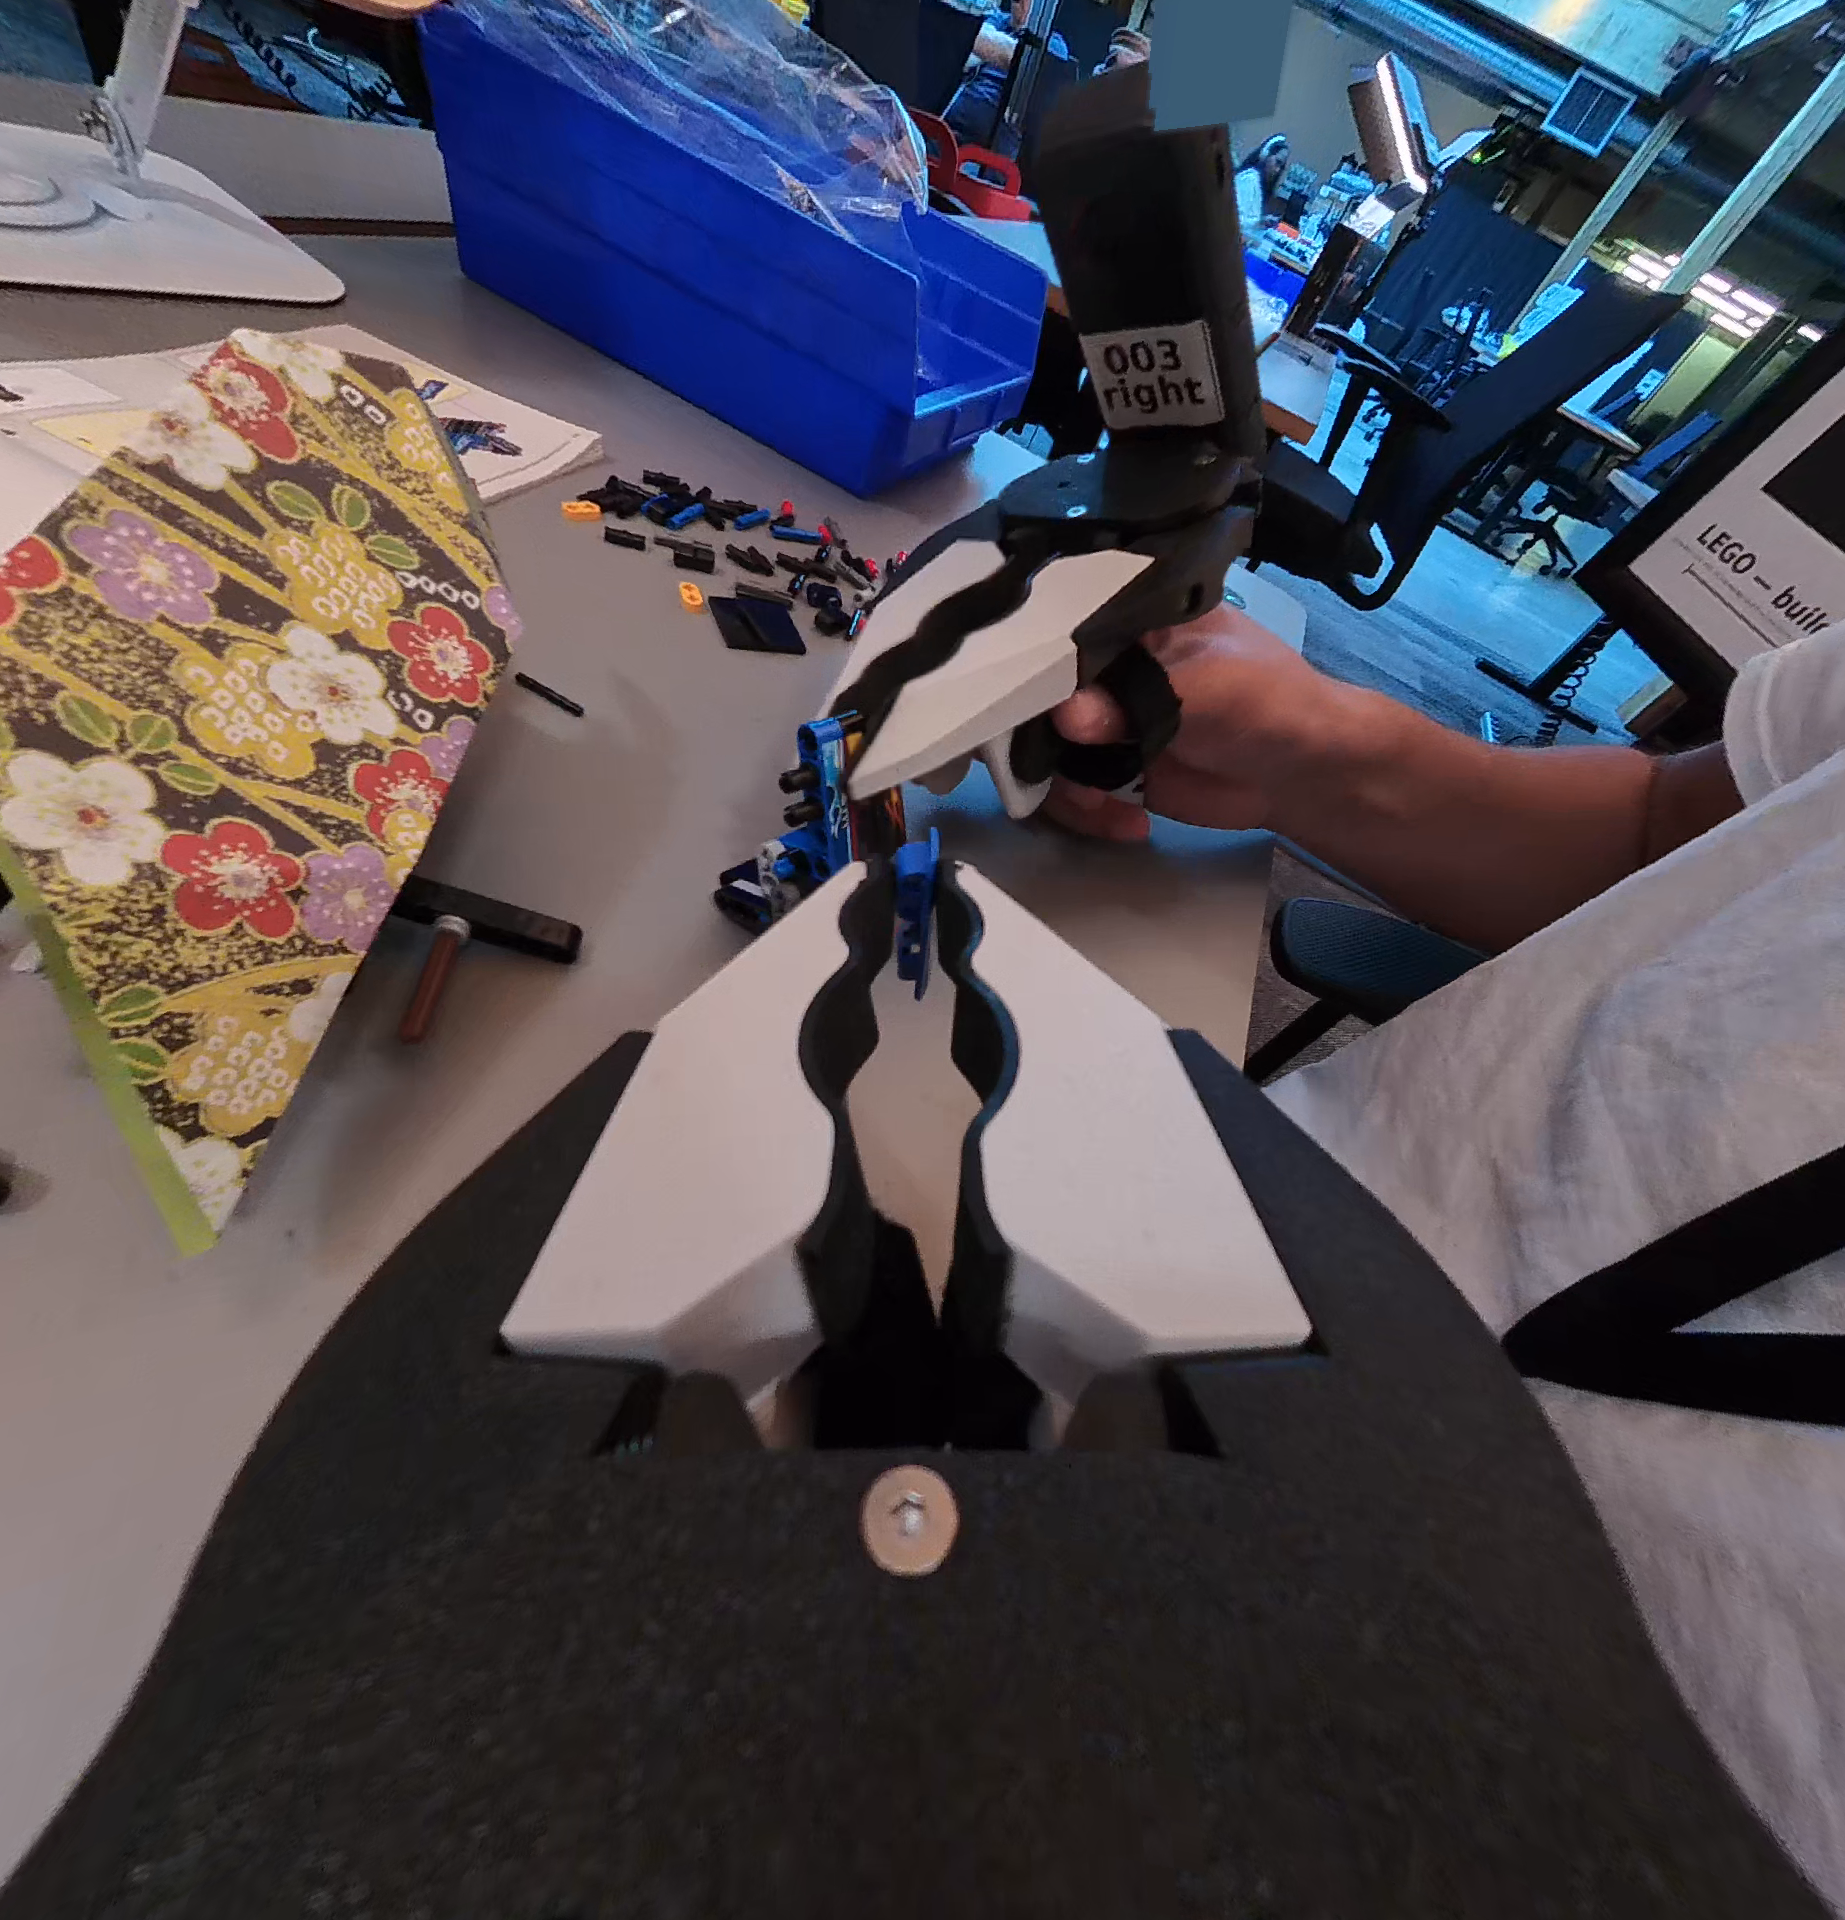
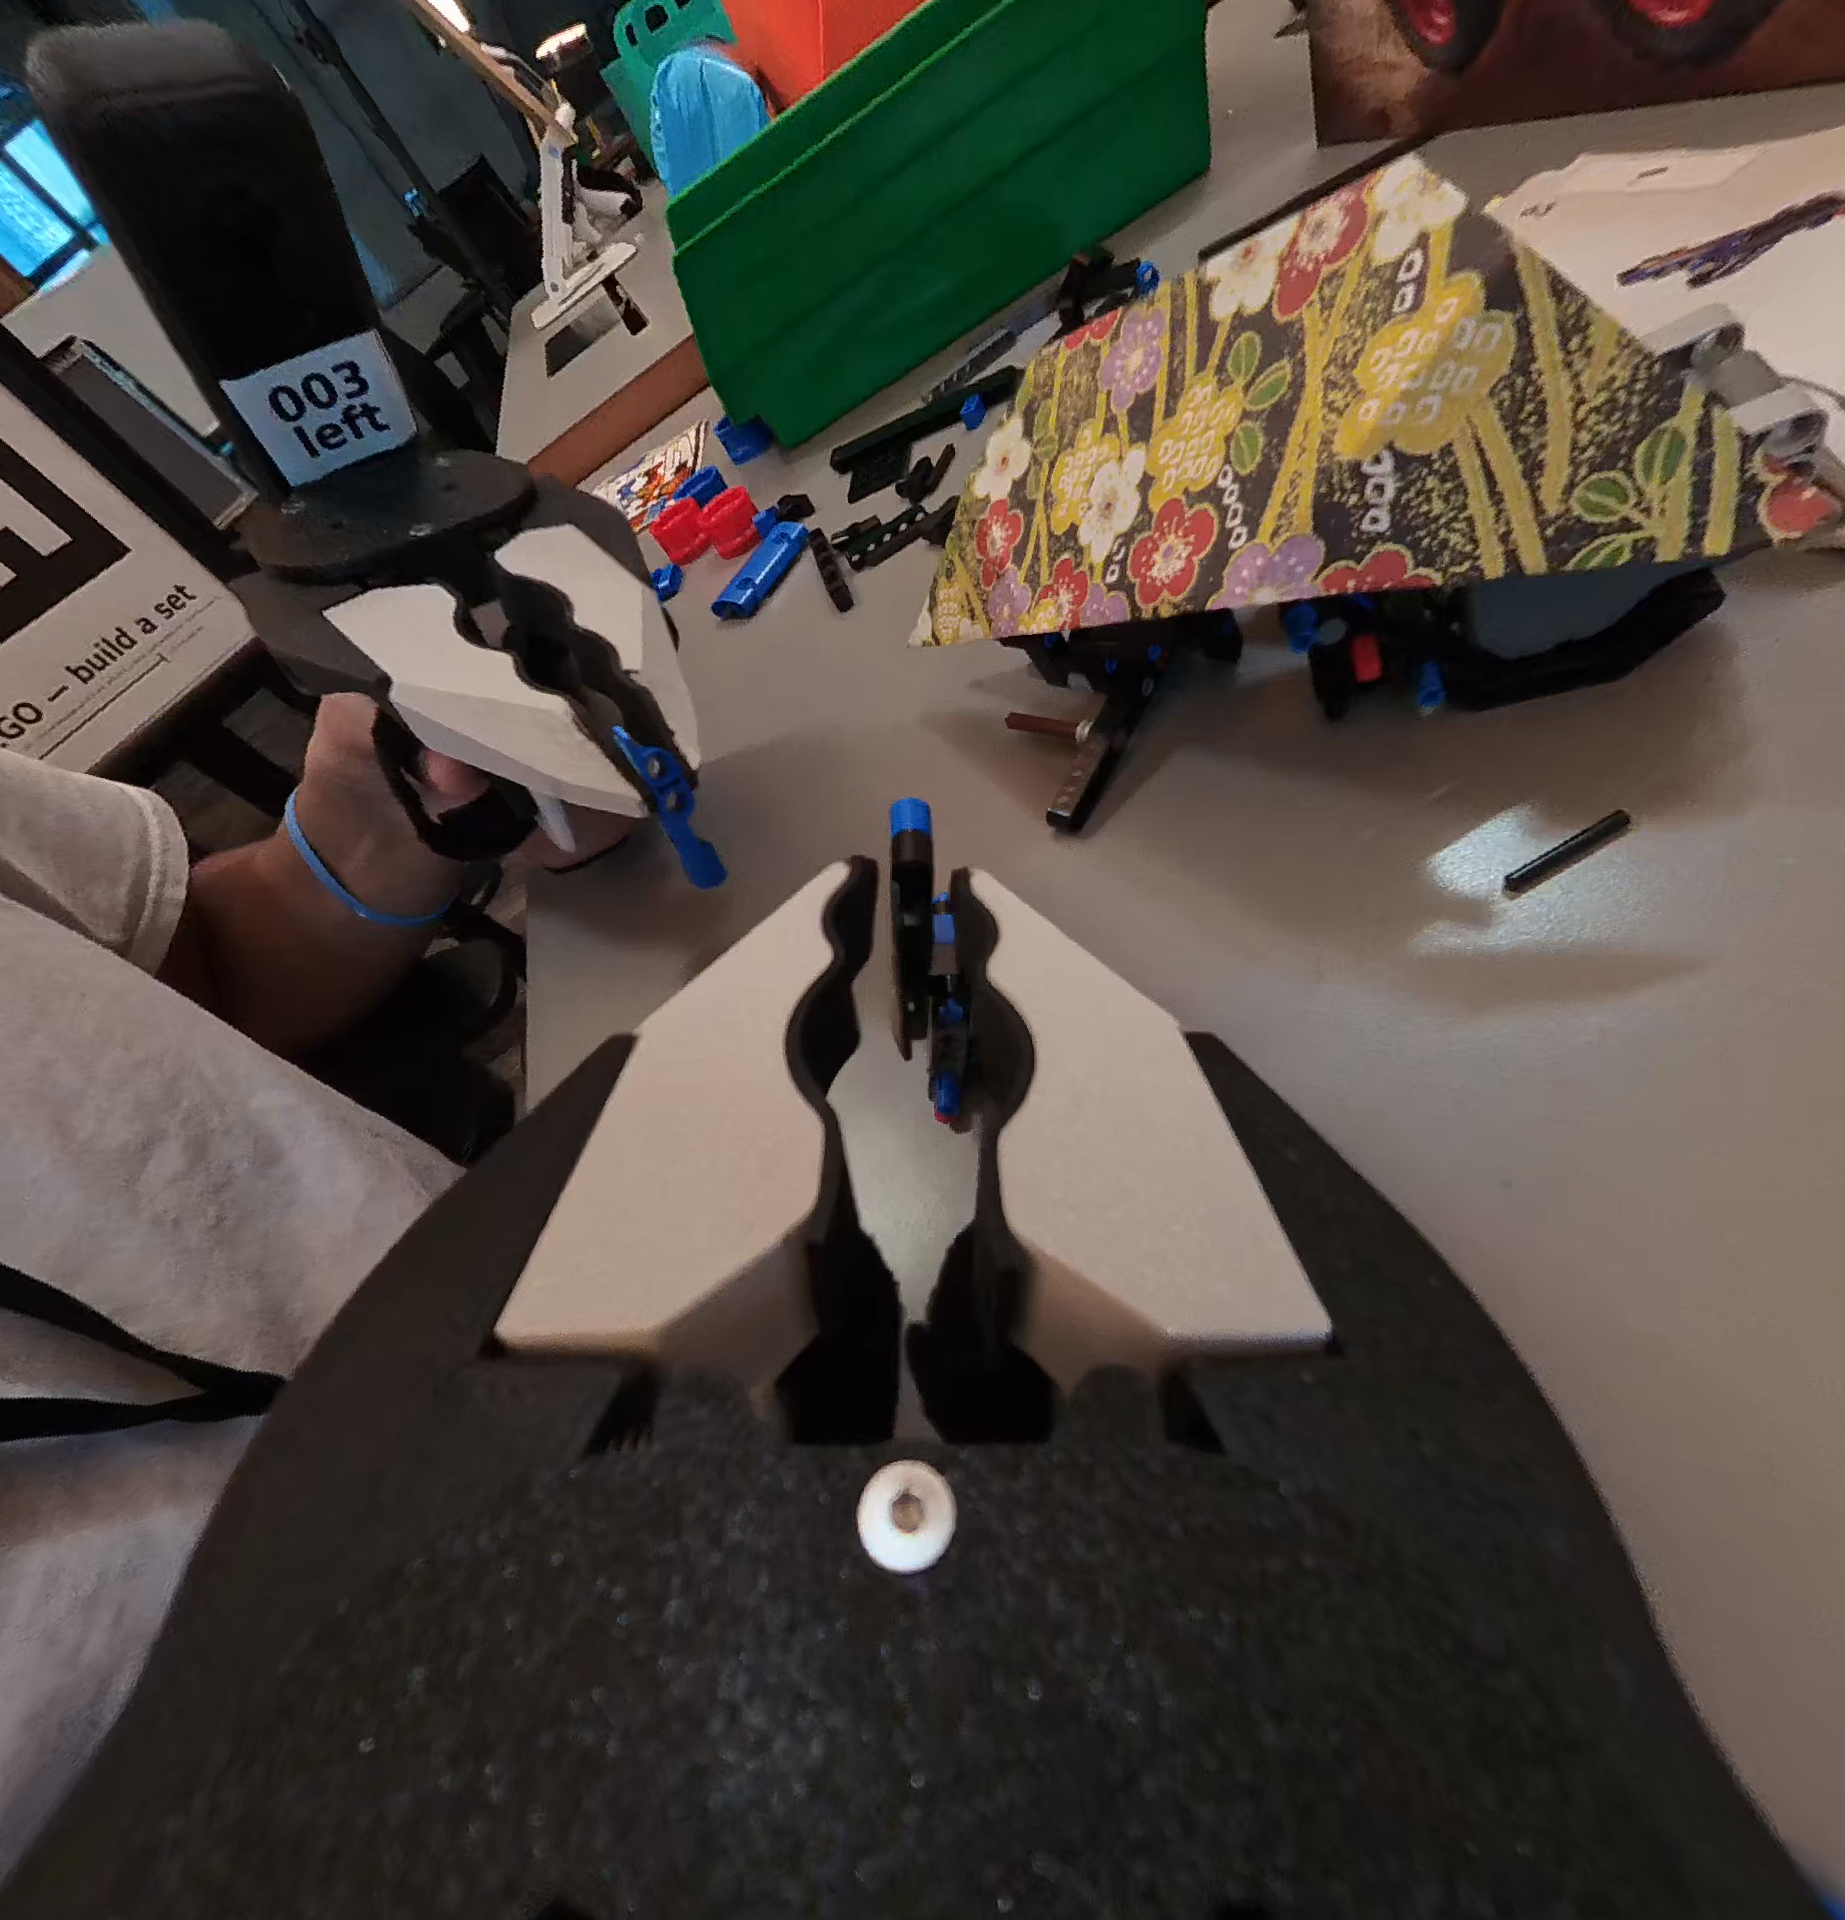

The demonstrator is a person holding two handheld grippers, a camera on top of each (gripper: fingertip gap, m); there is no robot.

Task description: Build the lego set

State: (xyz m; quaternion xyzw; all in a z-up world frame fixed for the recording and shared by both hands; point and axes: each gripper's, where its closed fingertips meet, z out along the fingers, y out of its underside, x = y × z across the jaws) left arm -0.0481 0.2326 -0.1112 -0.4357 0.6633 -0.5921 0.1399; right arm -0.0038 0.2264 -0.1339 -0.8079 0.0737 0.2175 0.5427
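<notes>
Left tongs [image 1: 910, 883]: I have them closed on a small blue lego lever piece [image 1: 916, 914] above the near edge of the grey tabletop [image 1: 627, 790].
Right tongs [image 2: 902, 883]: I hold them closed on a black-and-blue lego sub-assembly [image 2: 928, 966], just beyond the lever piece in the left wrist view.
Floral-patterned tilted board [image 1: 211, 665]: left of both tongs, propped on the tabletop.
Scattered small black and blue lego parts [image 1: 731, 551]: on the tabletop behind the tongs.
Blue plastic bin [image 1: 710, 260]: behind the scattered parts.
Thin black lego axle [image 1: 549, 694]: lying between the board and the right tongs.
Green plastic bin [image 2: 928, 208]: in the right wrist view, behind the board.
</notes>
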